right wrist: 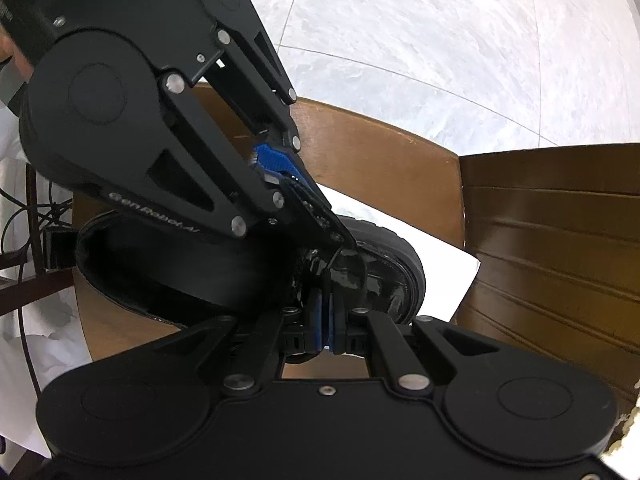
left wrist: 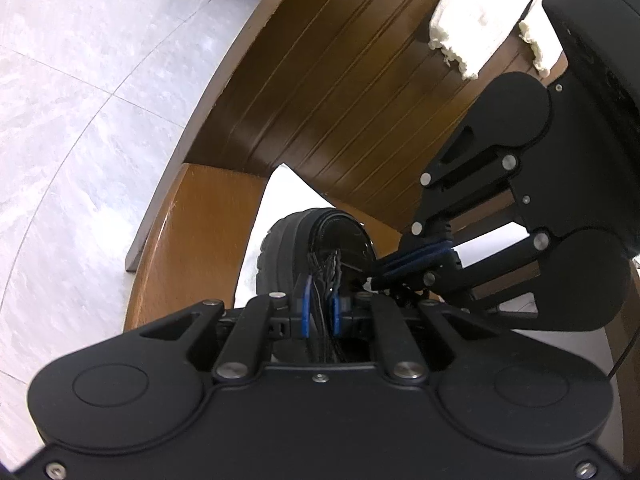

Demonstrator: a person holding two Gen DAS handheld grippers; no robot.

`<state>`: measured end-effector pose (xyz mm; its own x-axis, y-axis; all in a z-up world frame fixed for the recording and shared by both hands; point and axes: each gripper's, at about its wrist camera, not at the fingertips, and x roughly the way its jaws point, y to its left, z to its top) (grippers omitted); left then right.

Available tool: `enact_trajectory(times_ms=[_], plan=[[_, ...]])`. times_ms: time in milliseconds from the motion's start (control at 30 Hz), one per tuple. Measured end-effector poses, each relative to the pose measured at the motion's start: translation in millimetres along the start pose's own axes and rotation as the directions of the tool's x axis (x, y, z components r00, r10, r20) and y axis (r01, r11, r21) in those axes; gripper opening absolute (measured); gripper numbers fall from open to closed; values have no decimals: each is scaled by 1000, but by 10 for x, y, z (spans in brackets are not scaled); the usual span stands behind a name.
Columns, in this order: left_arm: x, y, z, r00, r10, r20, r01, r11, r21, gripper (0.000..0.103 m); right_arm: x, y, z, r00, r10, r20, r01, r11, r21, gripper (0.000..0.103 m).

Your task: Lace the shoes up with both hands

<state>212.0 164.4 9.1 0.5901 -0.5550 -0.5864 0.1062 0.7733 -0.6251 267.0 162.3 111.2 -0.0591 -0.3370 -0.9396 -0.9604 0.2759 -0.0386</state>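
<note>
A glossy black shoe (left wrist: 320,236) with a thick sole lies on a white sheet on a brown wooden stool; it also shows in the right wrist view (right wrist: 376,276). My left gripper (left wrist: 320,304) has its blue pads slightly apart around the black laces (left wrist: 326,272) over the shoe's eyelets. In the right wrist view the left gripper (right wrist: 344,246) reaches down onto the shoe's lacing area. My right gripper (right wrist: 325,320) is shut, its blue pads pressed together on a black lace at the shoe's side. In the left wrist view the right gripper (left wrist: 380,276) comes in from the right.
The white sheet (left wrist: 276,200) covers part of the stool seat (left wrist: 192,240). A dark brown grooved wooden panel (left wrist: 340,100) stands behind the stool. A white fringed cloth (left wrist: 468,12) hangs over it. Grey marble floor (left wrist: 80,100) lies around. Cables (right wrist: 24,216) hang at the left.
</note>
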Motion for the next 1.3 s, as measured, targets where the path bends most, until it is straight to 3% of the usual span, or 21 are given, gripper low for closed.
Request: enact_trajectory(times_ms=[1300], plan=[[-12,-13,-54,1000,-4,6,4,1000,-17,12,22,-3,93,1000,-6,-2,6,1000,1,3]])
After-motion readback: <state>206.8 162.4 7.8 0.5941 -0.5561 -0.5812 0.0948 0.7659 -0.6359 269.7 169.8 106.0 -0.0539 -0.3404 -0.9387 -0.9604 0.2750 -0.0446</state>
